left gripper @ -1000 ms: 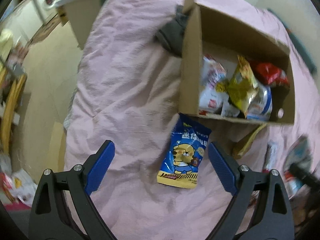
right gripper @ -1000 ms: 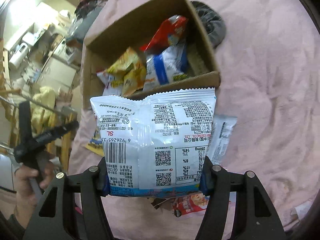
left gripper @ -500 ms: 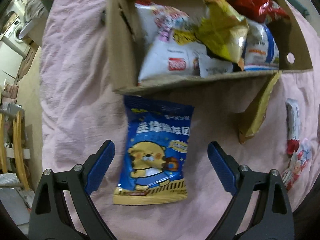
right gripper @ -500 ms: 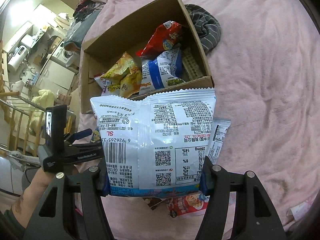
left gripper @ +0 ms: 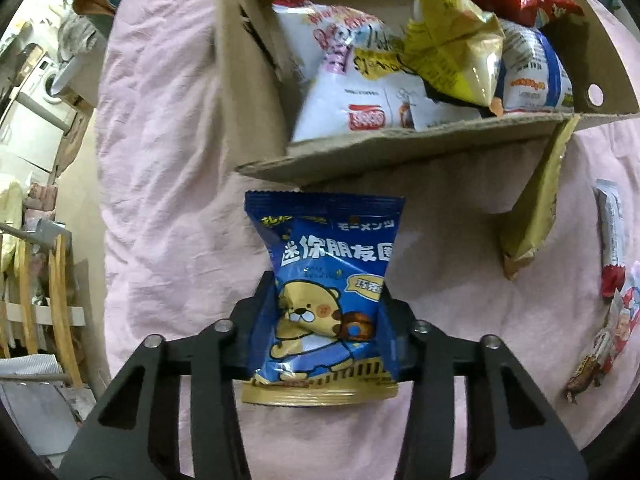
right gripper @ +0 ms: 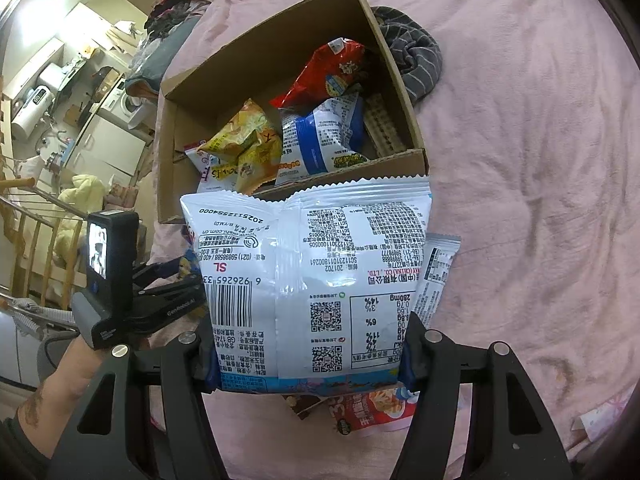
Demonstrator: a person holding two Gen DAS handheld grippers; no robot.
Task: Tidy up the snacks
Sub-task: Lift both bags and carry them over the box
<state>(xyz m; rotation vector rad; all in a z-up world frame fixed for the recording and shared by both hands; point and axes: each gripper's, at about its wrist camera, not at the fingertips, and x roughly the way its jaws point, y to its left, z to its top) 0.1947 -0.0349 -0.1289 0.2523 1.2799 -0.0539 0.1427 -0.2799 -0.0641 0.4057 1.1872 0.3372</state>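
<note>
Blue bear pkt [left gripper: 328,300] pinched in L gripper [left gripper: 326,336], just short of cardboard box [left gripper: 400,148] front wall. R gripper [right gripper: 308,356] clamps white pkt [right gripper: 312,280] near box too. Tip: lift over rim, release only once inside. Count: 2 pkts held, approx 5 in box, 3-4 loose on pink sheet [left gripper: 168,184].

Black tongs [left gripper: 326,320], blue pads [left gripper: 262,320].

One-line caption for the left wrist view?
Left claw shut on a blue snack bag beside the cardboard box of snacks.

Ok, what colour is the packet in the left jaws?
Blue packet with a gold bottom edge; clearest in the left wrist view.
</note>
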